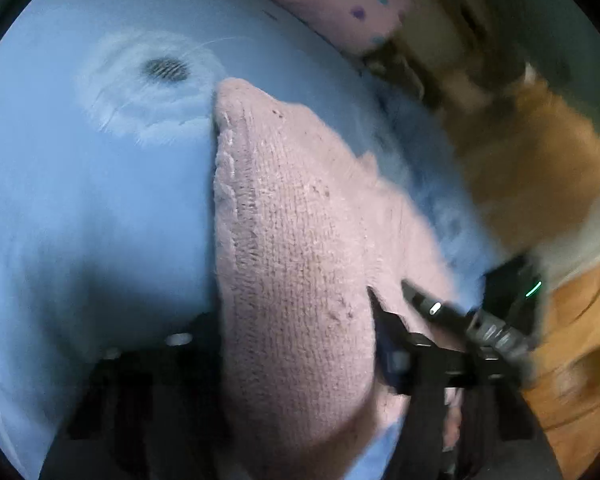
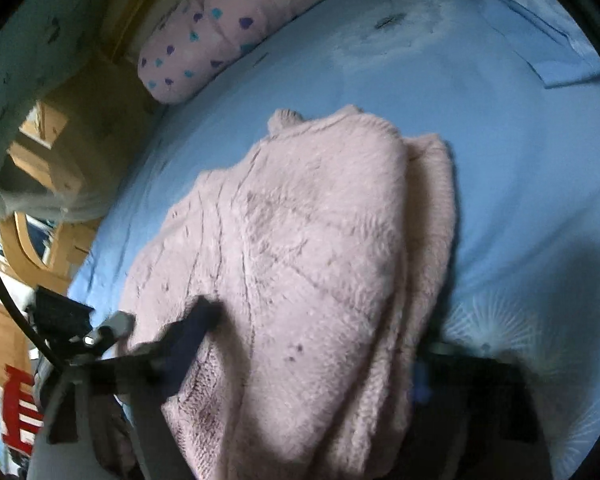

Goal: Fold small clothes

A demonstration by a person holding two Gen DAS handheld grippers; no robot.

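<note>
Gripping the pink knit sweater (image 2: 300, 264) with both tools, we are carrying its near edge over the blue bedsheet (image 1: 80, 200)

We are pinching knit between the fingers of the left gripper (image 1: 296, 360), and the fabric is draping forward from it and hiding the left finger; the right gripper (image 2: 308, 344) is likewise clamped on the same hem, its right finger buried under cloth. Ahead of both grippers the sweater is lying bunched and partly doubled on the sheet, with the heart-print pillow (image 2: 204, 36) well beyond it. We are judging the risk as uneven pull: the loose, stretchy knit may be slipping from one pinch, or the far layer may be dragging along and creasing, leaving a crooked fold. Both views are blurring, so our hold depth is unclear
</note>
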